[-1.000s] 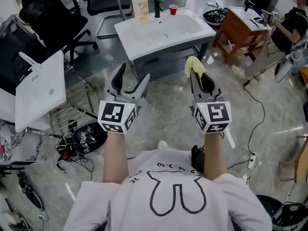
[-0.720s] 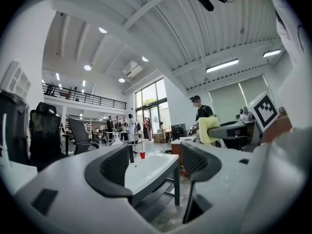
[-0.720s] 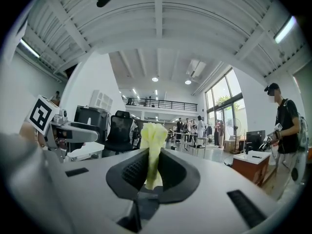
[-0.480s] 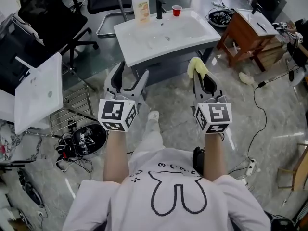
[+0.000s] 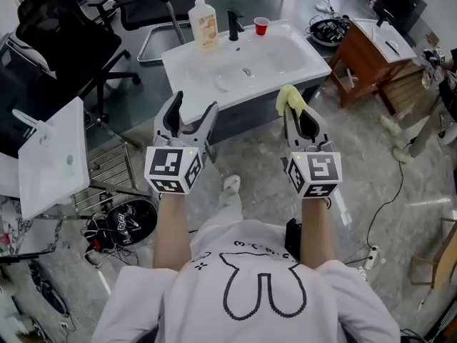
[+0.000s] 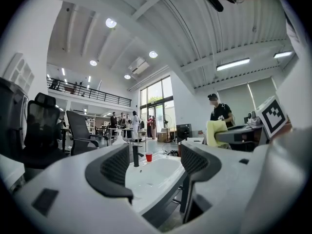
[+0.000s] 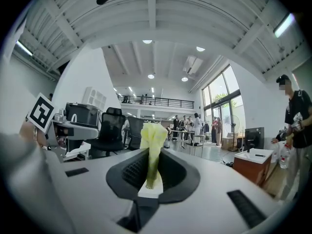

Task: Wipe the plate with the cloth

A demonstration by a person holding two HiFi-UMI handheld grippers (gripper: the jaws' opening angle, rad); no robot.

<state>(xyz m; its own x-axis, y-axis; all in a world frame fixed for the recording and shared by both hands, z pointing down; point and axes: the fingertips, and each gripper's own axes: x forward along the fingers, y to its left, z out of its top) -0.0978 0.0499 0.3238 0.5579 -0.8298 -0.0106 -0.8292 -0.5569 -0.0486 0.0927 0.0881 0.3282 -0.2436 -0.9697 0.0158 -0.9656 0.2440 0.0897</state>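
Note:
A white sink basin [image 5: 285, 52] stands ahead of me, with a black tap [image 5: 234, 26], a soap bottle [image 5: 203, 21] and a red cup [image 5: 261, 26] on its back rim. A small pale shape [image 5: 223, 84] lies in the bowl; I cannot tell whether it is the plate. My left gripper [image 5: 194, 106] is open and empty in front of the basin; in the left gripper view [image 6: 155, 167] the bowl [image 6: 151, 179] shows between its jaws. My right gripper [image 5: 295, 109] is shut on a yellow cloth [image 5: 289, 97], which sticks up from the jaws [image 7: 152, 172] as a folded strip [image 7: 154, 140].
A white board [image 5: 53, 148] leans on a wire rack at the left. Black office chairs [image 5: 107, 27] stand behind it. A wooden desk [image 5: 371, 45] is at the right of the sink, with a person's legs [image 5: 421, 131] beyond. Cables and a black helmet [image 5: 125, 216] lie on the floor.
The sink has come closer and lower in the head view as I walk toward it. Both grippers keep their pose, the right one still holding the cloth.

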